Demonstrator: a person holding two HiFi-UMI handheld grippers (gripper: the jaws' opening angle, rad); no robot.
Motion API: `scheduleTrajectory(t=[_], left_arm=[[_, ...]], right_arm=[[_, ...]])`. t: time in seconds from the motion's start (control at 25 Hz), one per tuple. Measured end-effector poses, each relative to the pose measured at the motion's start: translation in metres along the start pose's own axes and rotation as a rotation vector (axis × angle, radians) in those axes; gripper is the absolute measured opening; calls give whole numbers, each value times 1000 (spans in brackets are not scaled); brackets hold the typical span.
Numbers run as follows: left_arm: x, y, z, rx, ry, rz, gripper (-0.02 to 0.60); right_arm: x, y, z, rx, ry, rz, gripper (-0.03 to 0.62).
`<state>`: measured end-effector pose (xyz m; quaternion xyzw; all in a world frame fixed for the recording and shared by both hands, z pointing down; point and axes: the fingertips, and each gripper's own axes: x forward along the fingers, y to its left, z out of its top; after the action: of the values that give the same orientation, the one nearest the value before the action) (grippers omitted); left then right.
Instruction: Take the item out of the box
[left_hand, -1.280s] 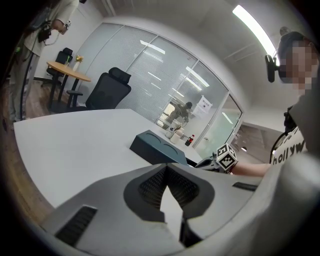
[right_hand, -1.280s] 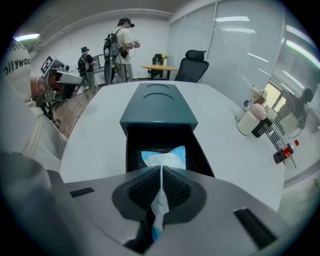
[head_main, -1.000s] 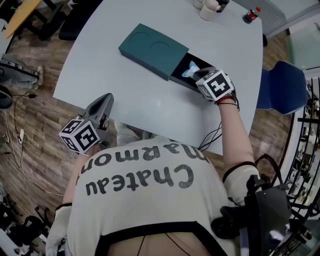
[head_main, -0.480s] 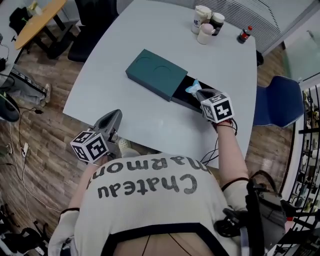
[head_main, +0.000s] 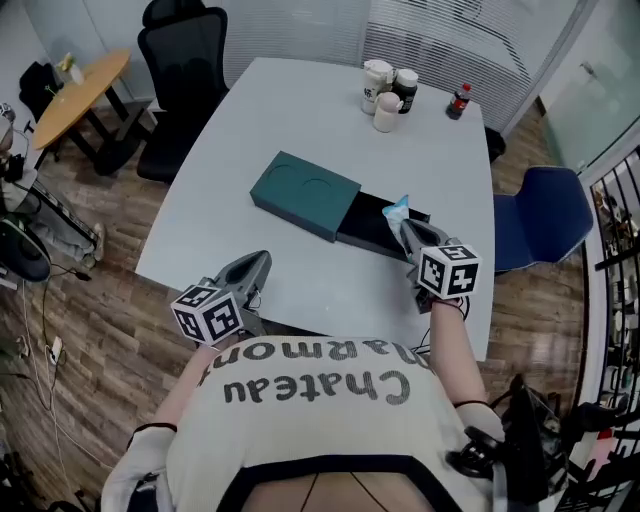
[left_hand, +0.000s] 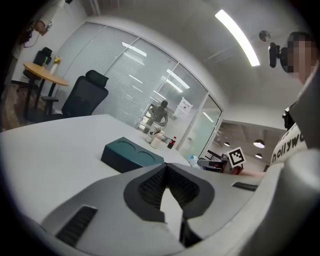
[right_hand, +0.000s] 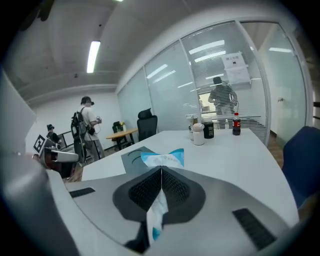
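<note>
A dark teal box (head_main: 303, 194) lies on the white table (head_main: 260, 110), its black drawer (head_main: 375, 228) pulled out to the right. My right gripper (head_main: 406, 228) is shut on a small blue and white packet (head_main: 397, 208), held above the drawer's right end; in the right gripper view the packet (right_hand: 163, 159) sticks out past the closed jaws. My left gripper (head_main: 255, 268) hangs at the table's near edge, left of the box, jaws closed and empty. The left gripper view shows the box (left_hand: 131, 156) ahead.
Several jars and a cup (head_main: 385, 92) and a small dark bottle with a red cap (head_main: 458, 101) stand at the table's far end. A blue chair (head_main: 538, 215) is at the right, a black office chair (head_main: 184, 70) at the far left. People stand beyond the table.
My right gripper has lifted and drawn back toward me with the packet, out of the drawer. The left gripper has risen toward the table edge. The head view has pulled back.
</note>
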<state>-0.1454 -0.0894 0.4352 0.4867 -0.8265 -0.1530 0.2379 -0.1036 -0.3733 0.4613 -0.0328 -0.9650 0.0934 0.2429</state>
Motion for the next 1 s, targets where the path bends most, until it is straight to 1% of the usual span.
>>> scheduleTrajectory(t=[0.12, 0.32, 0.48, 0.64, 0.76, 0.88, 1.0], left_arm=[[6, -7, -2, 26, 11, -51, -11], [28, -14, 1, 57, 62, -162, -11], [38, -20, 10, 84, 98, -250, -11], [34, -21, 21, 105, 114, -318, -11], [26, -13, 25, 120, 128, -360, -11], [11, -1, 26, 114, 135, -377, -12], [-4, 9, 26, 110, 139, -398, -11]], right_arm=[[-25, 6, -4, 45, -20, -14, 2], [-55, 14, -8, 126, -84, -41, 2], [-70, 18, -15, 172, -94, -110, 2], [-76, 39, -27, 223, -99, -148, 2], [-76, 60, -33, 210, -95, -185, 3], [-78, 86, -36, 174, -86, -208, 2], [-76, 110, -36, 174, -95, -219, 2]])
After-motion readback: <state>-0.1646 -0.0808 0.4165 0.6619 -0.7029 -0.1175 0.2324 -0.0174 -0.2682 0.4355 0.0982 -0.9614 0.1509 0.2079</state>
